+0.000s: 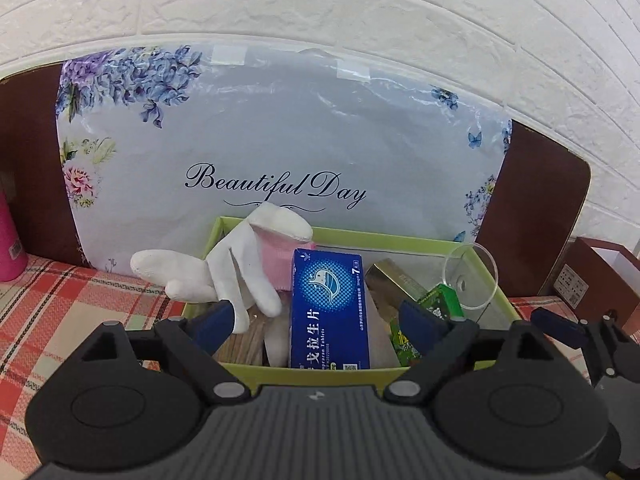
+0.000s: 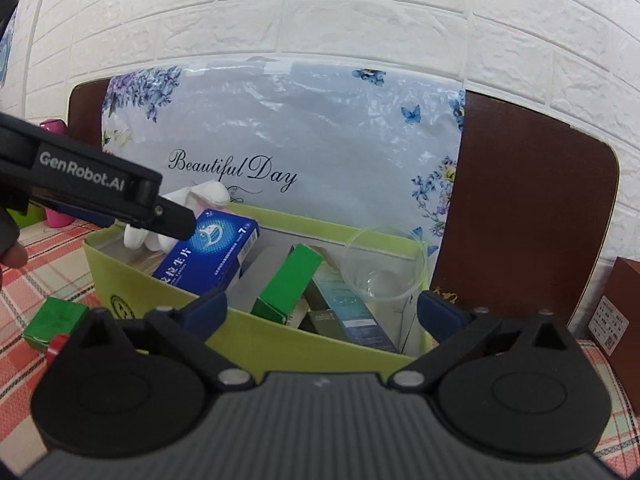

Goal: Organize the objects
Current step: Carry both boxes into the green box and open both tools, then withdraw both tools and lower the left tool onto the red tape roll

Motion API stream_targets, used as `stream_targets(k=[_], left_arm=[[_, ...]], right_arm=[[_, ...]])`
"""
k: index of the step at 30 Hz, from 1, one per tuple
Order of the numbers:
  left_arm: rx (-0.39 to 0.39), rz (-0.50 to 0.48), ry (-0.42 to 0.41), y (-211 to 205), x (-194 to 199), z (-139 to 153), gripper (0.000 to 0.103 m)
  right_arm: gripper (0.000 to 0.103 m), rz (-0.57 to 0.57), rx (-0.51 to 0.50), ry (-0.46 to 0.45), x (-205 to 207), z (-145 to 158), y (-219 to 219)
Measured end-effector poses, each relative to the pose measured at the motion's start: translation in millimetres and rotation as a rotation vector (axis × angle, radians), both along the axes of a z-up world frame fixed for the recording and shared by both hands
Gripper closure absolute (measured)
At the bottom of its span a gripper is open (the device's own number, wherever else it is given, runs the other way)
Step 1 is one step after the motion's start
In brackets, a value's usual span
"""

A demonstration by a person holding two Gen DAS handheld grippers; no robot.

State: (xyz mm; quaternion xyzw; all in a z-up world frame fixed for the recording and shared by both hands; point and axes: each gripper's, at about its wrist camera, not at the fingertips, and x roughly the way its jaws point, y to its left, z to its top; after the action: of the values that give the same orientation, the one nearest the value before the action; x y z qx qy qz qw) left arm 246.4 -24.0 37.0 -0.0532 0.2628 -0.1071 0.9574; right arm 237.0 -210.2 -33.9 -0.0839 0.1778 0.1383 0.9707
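White brick-pattern wall (image 1: 360, 8) at the back, red plaid tablecloth (image 1: 80, 292) underneath, and a floral "Beautiful Day" plastic-wrapped panel (image 1: 280, 132) propped vs the wall in front of a dark brown board (image 2: 520, 184). Left gripper (image 1: 320, 320): blue-padded fingers (image 1: 214, 324) spread wide apart, nothing pinched btwn them; they hang over the near rim of a lime-green open box (image 1: 320, 372). Just past them, inside the box, a blue tablet carton (image 1: 328, 308) stands upright, w/ a white glove (image 1: 240, 272) draped over the box's left wall and a pink item behind it. To the right in the box: a gold-ish carton (image 1: 394, 284), a green packet (image 1: 436, 312), and a clear plastic cup (image 1: 472, 276) tipped on its side at the far-right corner. Right gripper (image 2: 322, 312): jaws also wide apart, empty, at the same box's near wall (image 2: 280, 344); in its view a green carton (image 2: 288, 284) leans beside a teal one (image 2: 344, 308). Outside the box on the cloth, left side, lies a small green box (image 2: 54, 320) touching sth red, too cut off to identify. A pink bottle (image 1: 10, 240) stands far left; a maroon box (image 2: 624, 308) sits far right.
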Motion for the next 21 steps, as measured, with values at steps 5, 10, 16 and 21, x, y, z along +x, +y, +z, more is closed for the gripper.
stream_targets(k=[5,10,16,21], left_arm=[[0.002,0.005,0.006,0,-31,18,0.011],[0.034,-0.014,0.005,-7,-71,28,0.011],[0.074,-0.010,0.024,-12,-116,16,0.010],[0.054,0.018,0.092,-7,-138,-5,0.010]], right_arm=[[0.000,-0.018,0.027,-0.035,-29,23,-11],[0.000,-0.023,0.058,-0.042,-68,35,-20],[0.000,-0.007,0.137,-0.019,-109,32,-34],[0.000,-0.016,0.170,0.043,-134,18,-44]])
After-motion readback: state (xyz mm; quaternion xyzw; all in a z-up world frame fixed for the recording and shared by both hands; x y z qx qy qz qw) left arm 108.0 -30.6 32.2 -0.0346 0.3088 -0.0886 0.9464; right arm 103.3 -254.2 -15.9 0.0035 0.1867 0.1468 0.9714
